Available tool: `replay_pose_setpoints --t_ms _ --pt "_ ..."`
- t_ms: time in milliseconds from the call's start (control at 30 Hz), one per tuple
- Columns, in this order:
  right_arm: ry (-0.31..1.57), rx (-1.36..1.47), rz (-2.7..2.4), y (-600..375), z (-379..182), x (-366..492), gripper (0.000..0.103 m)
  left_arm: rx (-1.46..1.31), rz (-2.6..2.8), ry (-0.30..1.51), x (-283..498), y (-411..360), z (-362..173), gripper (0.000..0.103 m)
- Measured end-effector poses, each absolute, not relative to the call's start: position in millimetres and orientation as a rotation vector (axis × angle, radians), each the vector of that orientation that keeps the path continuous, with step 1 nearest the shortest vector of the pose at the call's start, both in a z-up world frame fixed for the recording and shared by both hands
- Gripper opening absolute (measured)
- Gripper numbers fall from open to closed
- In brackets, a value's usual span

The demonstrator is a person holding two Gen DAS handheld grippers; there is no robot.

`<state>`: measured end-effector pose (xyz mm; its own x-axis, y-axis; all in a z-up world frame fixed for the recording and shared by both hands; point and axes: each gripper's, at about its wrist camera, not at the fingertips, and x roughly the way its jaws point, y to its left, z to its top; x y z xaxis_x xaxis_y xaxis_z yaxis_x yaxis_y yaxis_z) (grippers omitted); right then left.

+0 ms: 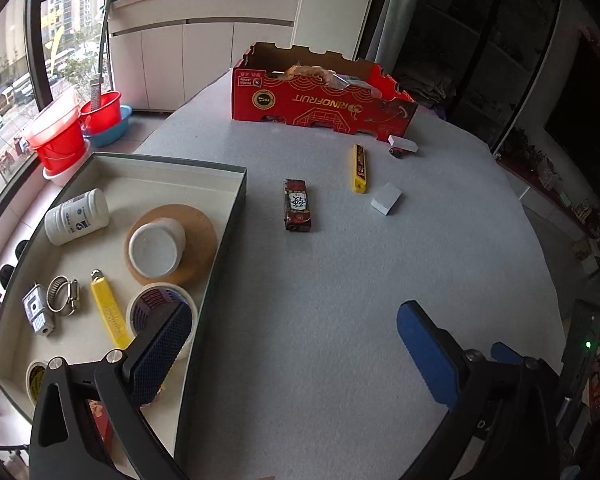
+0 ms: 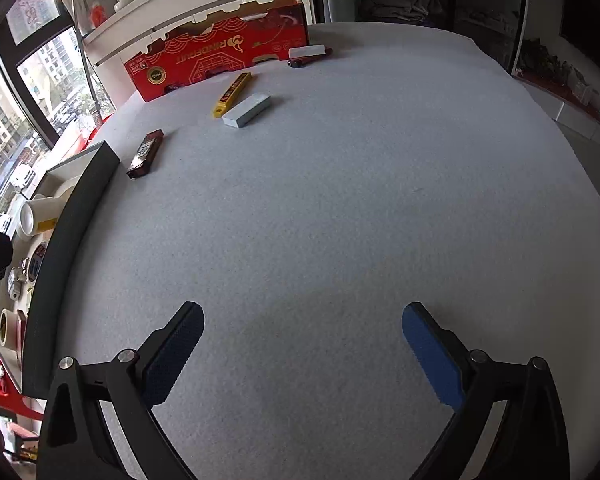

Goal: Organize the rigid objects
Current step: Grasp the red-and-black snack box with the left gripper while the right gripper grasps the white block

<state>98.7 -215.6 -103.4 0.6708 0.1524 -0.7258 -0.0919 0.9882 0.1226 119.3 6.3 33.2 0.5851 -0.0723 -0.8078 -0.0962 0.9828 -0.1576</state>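
Observation:
A dark-walled tray (image 1: 224, 240) at the table's left holds a white bottle (image 1: 76, 216), a white cup (image 1: 156, 246) on a cork mat, a yellow knife (image 1: 110, 312), hose clamps (image 1: 63, 295) and tape rolls. On the grey table lie a dark red box (image 1: 297, 205), a yellow cutter (image 1: 359, 168), a grey block (image 1: 386, 199) and a white block (image 1: 403, 144). My left gripper (image 1: 296, 344) is open and empty over the tray's right wall. My right gripper (image 2: 303, 348) is open and empty above bare table; the red box (image 2: 145, 153), cutter (image 2: 232, 94) and grey block (image 2: 246, 110) lie far ahead.
A red cardboard fruit box (image 1: 320, 106) stands at the table's far edge, also in the right wrist view (image 2: 220, 58). A small dark red item (image 2: 300, 62) lies by the white block (image 2: 306, 51). Red buckets (image 1: 60, 140) stand on the floor left of the table.

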Motion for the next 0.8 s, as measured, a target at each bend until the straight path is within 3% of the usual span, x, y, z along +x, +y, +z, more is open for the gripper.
replay_pose_setpoints --t_ms 400,800 --pt "0.778 -0.196 0.264 -214.6 -106.1 132.1 0.102 -0.102 0.171 1.062 249.1 -35.0 -32.8 0.103" --pt "0.751 -0.198 0.276 -214.0 -104.8 146.4 0.102 -0.088 0.165 1.046 272.1 -20.5 -41.4 0.103"
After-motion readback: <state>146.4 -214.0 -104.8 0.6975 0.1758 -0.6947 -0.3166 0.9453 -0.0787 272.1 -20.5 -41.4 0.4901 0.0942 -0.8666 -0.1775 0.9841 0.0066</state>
